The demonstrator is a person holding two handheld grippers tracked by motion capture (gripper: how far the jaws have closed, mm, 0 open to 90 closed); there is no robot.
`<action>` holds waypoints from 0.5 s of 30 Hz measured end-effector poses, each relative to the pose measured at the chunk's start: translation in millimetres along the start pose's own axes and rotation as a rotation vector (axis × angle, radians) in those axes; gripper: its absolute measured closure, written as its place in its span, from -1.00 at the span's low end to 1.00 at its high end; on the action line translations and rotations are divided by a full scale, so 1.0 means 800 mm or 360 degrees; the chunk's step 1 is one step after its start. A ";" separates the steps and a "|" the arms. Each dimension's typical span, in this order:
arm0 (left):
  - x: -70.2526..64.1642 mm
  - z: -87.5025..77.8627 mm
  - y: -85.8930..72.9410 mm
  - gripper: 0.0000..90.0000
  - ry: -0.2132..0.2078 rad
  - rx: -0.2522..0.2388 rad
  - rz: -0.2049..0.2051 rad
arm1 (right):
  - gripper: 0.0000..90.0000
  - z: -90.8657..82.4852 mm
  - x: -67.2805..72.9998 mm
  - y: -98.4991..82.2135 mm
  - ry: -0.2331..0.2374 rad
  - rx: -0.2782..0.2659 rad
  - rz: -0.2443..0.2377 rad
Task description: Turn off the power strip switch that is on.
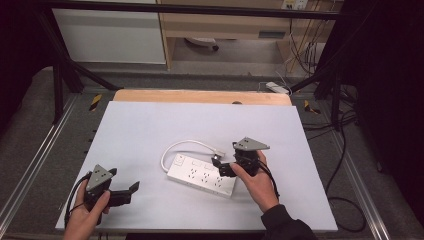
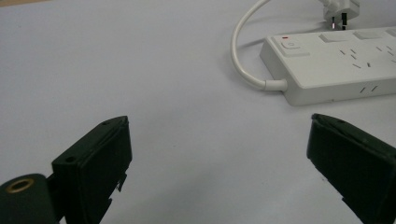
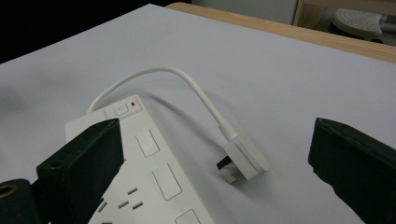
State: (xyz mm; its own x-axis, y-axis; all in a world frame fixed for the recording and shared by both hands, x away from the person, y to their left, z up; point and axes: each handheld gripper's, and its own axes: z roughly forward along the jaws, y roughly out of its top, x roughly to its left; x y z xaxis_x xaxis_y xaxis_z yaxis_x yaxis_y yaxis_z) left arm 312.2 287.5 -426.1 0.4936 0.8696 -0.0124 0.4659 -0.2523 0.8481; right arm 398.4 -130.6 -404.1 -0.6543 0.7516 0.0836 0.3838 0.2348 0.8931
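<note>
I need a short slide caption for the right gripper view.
Open right gripper above a white plastic power strip, its white plug lying between the jaws.

One white power strip (image 1: 201, 175), one cable (image 1: 182, 146), one plug (image 1: 218, 150), two hand-held grippers, left (image 1: 131, 190), right (image 1: 220, 163), one table (image 1: 150, 125)

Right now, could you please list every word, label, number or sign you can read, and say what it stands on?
No readable words or numbers.
Power strip: its switch bears a faint power symbol, beside a red indicator.
Yellow-and-black hazard tape on the floor: stripes, no text.
Grippers, left and right: no markings legible.
</note>
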 end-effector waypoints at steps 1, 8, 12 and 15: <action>0.000 0.000 0.000 -0.86 0.0005 -0.0001 0.0000 | -0.92 -0.002 -0.002 0.001 -0.0007 0.0000 0.0003; 0.000 0.000 0.000 -0.85 0.0005 -0.0001 -0.0006 | -0.94 -0.014 -0.012 0.007 -0.0022 -0.0034 0.0019; 0.000 0.000 0.000 -0.85 0.0004 -0.0001 -0.0010 | -0.94 -0.020 -0.017 0.009 -0.0038 -0.0044 0.0010; 0.001 0.000 0.000 -0.85 0.0006 -0.0003 -0.0012 | -0.94 -0.026 -0.021 0.010 -0.0056 -0.0044 0.0009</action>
State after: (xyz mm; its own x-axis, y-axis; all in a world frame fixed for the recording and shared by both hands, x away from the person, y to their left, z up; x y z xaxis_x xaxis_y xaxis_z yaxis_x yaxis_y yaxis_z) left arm 312.4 288.1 -426.4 0.4873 0.8731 -0.0172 0.4685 -0.2448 0.8489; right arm 398.9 -154.1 -388.9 -0.6289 0.7740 0.0734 0.3689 0.2139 0.9045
